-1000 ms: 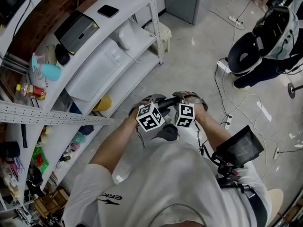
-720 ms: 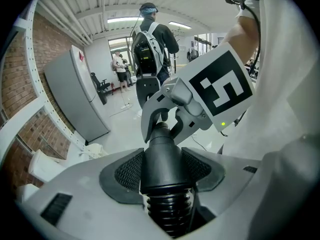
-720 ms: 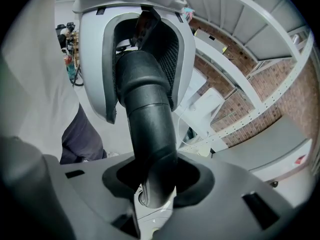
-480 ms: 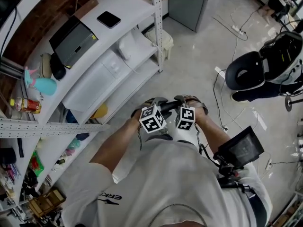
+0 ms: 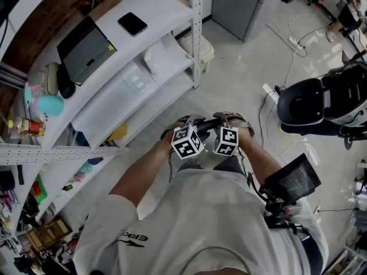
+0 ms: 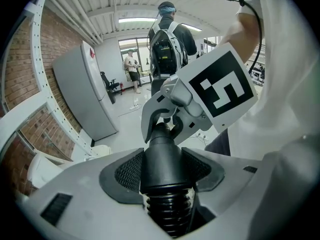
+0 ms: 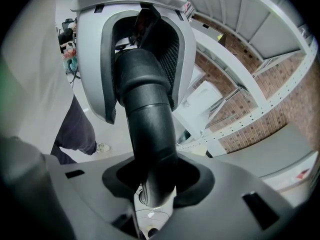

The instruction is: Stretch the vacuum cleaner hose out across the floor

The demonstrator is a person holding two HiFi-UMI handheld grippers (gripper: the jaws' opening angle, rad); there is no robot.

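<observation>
Grip: left tool [image 6: 162, 176], right tool [image 7: 152, 184] both clamp hose [image 6: 161, 154] | Changed: shelving [image 5: 157, 7] left of them slid past, you walked | Meaning: stretch likely progressing

Open floor [image 5: 241, 82] runs far ahead of you, wide enough to pass. On your left the white shelving rack [image 5: 160, 7] crowds in just beside the left gripper [image 5: 190, 123], with its upright post [image 5: 196, 33] and a white basket [image 5: 198, 46] jutting out at the corner. Far ahead stands a grey cabinet [image 5: 243, 4]. On the right, cables [image 5: 260, 119] trail over the floor and a bulky black-and-white chair [image 5: 318, 99] blocks that side. A person with a backpack [image 6: 167, 36] stands far off.
</observation>
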